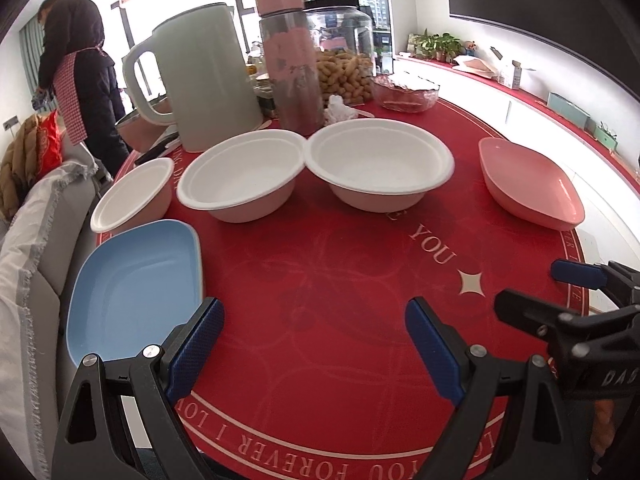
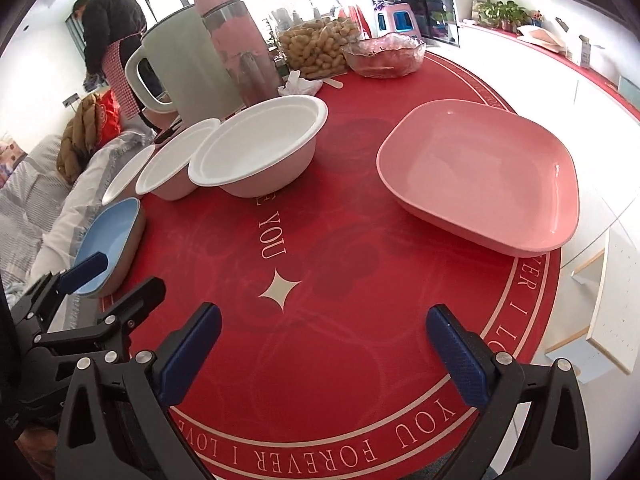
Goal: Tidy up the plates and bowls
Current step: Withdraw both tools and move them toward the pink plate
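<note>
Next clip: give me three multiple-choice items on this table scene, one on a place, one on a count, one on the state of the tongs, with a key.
1. Where is the pink plate?
A. at the table's right side
B. inside a bowl
C. under the kettle

2. How many white bowls are there?
A. one
B. three
C. five

3. The left tongs and right tongs are:
A. both open and empty
B. both shut on plates
C. one holding a bowl

Key:
1 A, it sits alone near the right edge.
2 B, three stand in a row.
3 A, only tablecloth shows between the fingers.

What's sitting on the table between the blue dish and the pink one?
Only bare red tablecloth with printed lettering between blue dish and pink dish; both views show it.
</note>
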Tool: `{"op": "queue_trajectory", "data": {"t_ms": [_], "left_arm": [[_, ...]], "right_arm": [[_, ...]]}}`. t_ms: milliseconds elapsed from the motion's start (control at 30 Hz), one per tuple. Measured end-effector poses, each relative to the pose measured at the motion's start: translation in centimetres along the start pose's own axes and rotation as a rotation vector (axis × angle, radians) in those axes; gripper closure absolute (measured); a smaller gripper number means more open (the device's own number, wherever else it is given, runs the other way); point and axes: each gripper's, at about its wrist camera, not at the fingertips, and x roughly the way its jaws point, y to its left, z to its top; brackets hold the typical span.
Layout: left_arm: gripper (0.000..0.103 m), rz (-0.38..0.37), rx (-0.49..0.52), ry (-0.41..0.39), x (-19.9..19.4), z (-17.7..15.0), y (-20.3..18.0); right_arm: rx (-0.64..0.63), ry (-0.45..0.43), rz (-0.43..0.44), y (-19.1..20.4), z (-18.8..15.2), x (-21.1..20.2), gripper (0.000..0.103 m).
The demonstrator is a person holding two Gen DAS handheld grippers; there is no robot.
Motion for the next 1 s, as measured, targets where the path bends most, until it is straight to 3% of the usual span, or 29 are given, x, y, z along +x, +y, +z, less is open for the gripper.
{"op": "queue_trajectory", "data": {"t_ms": [1000], "left_arm": [[0.009, 0.040, -0.043, -0.001, -0.6, -0.2, 0.4]], "right_arm": [[-0.111, -0.028, -0.059, 1.0, -1.1, 0.4, 0.000]]}}
